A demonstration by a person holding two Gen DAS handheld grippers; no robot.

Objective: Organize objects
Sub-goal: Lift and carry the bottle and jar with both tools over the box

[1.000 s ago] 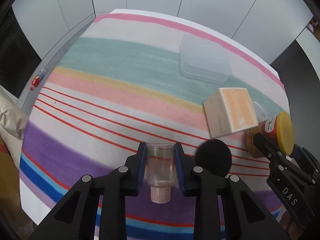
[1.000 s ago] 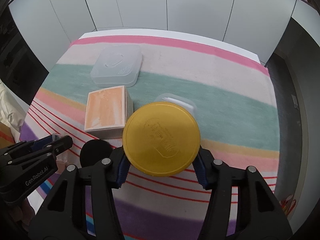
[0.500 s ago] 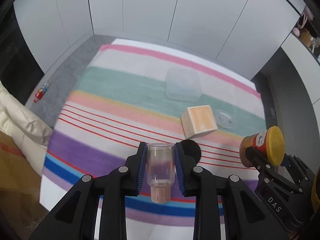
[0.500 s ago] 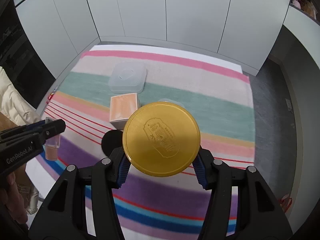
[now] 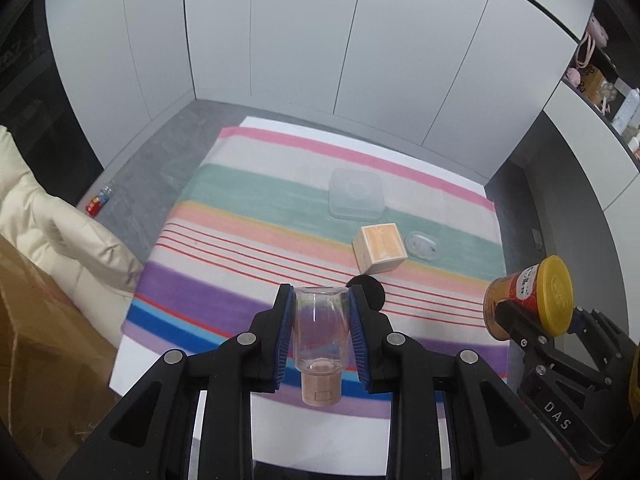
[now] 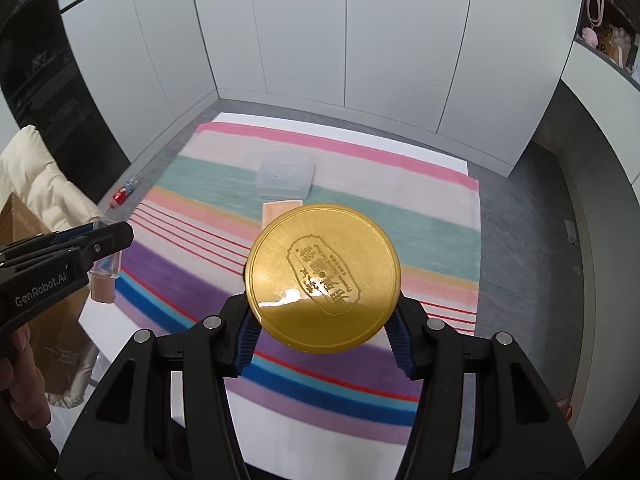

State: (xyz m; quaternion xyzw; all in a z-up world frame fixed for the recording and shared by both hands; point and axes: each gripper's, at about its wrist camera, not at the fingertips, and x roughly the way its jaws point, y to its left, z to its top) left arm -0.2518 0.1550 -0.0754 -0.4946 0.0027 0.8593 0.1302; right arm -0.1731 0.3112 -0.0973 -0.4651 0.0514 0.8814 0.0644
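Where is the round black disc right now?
In the left wrist view, the round black disc lies on the striped cloth, just nearer than the peach-topped box.

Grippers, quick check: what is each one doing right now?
Left gripper: shut on the clear bottle.
Right gripper: shut on the yellow-lidded jar.

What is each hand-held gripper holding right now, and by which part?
Left hand-held gripper: clear bottle, clamped across its body, cap toward the camera. Right hand-held gripper: gold-lidded jar, gripped by its sides behind the lid.
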